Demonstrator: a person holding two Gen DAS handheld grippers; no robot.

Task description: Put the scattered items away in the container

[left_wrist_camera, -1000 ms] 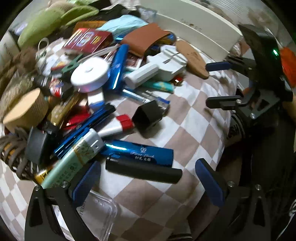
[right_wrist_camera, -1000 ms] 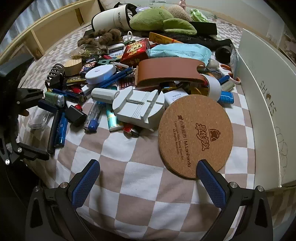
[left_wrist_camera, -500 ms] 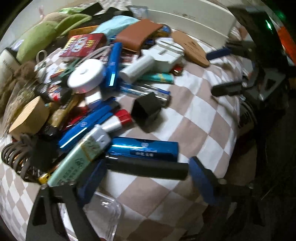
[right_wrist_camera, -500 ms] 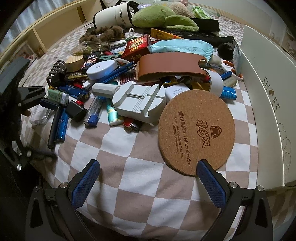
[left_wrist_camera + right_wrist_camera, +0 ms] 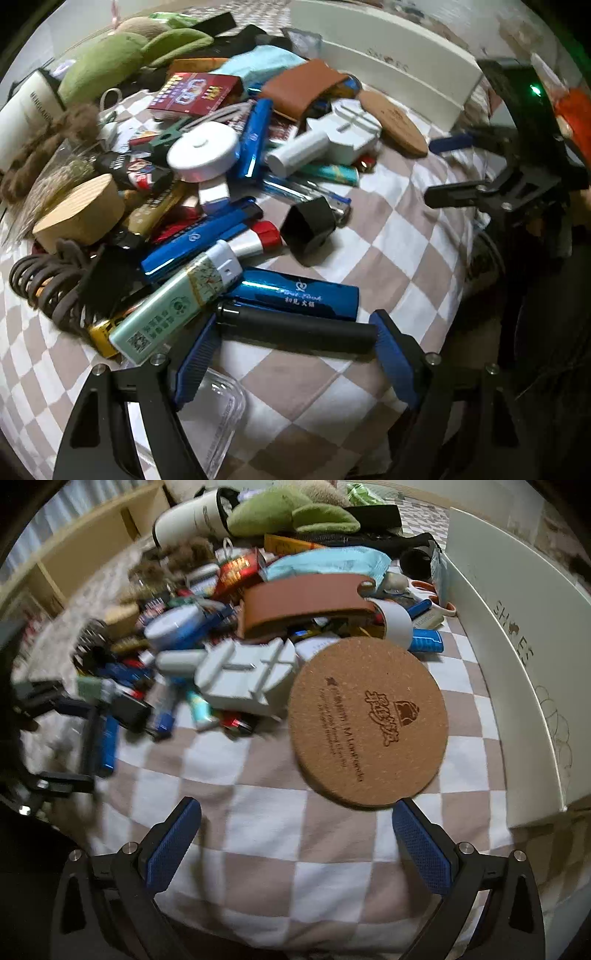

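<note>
A pile of small items lies on a checkered cloth (image 5: 399, 236). My left gripper (image 5: 295, 347) is open with its blue fingers at both ends of a black cylinder (image 5: 295, 328) lying flat, just touching or nearly so. Behind it lie a blue lighter box (image 5: 295, 293) and a pale green lighter (image 5: 173, 302). My right gripper (image 5: 295, 843) is open and empty above bare cloth, just short of a round cork coaster (image 5: 369, 720). The white container (image 5: 517, 672) stands to the right; it also shows in the left wrist view (image 5: 388, 62).
A clear plastic box (image 5: 218, 413) lies under my left gripper. A brown leather case (image 5: 306, 602), a grey plastic tool (image 5: 243, 675), a black cube (image 5: 308, 225), a wooden block (image 5: 81, 214) and green plush (image 5: 291, 515) crowd the pile. The right gripper shows at the right of the left wrist view (image 5: 450, 166).
My left gripper has moved forward and narrowed until its fingers bracket the black cylinder. My right gripper has moved forward toward the cork coaster.
</note>
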